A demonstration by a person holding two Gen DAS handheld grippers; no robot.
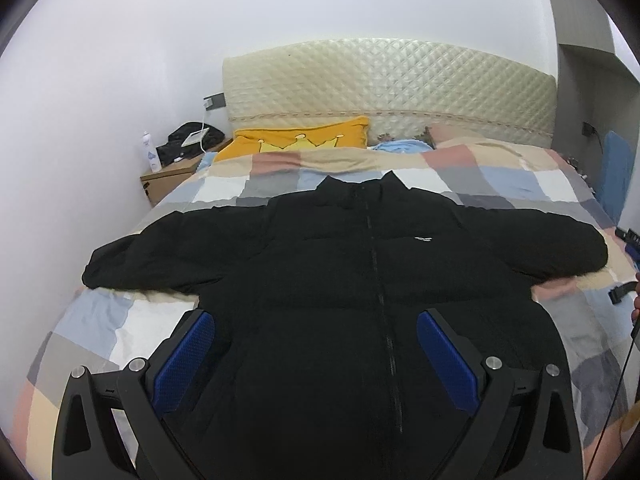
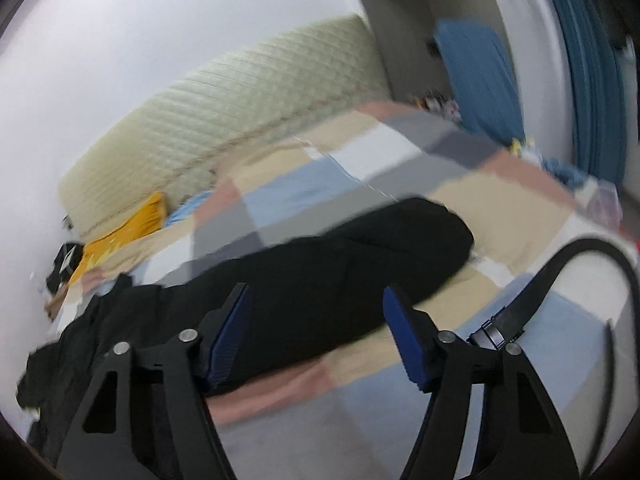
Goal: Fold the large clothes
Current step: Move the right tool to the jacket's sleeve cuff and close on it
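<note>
A black puffer jacket [image 1: 340,272] lies flat and zipped on the checked bedspread [image 1: 500,184], collar toward the headboard, both sleeves spread sideways. My left gripper [image 1: 316,316] is open above the jacket's lower front, its blue pads apart and holding nothing. In the blurred right wrist view my right gripper [image 2: 316,292] is open just above the jacket's right sleeve [image 2: 360,248], its pads on either side of it and holding nothing. The right gripper's tip also shows in the left wrist view [image 1: 630,240] past the sleeve end.
A quilted cream headboard [image 1: 392,84] stands at the far end with a yellow pillow [image 1: 304,142] below it. A wooden nightstand [image 1: 168,178] with a bottle and a black bag stands at the left. Blue curtains [image 2: 592,80] hang at the right. A black strap [image 2: 560,276] loops by my right gripper.
</note>
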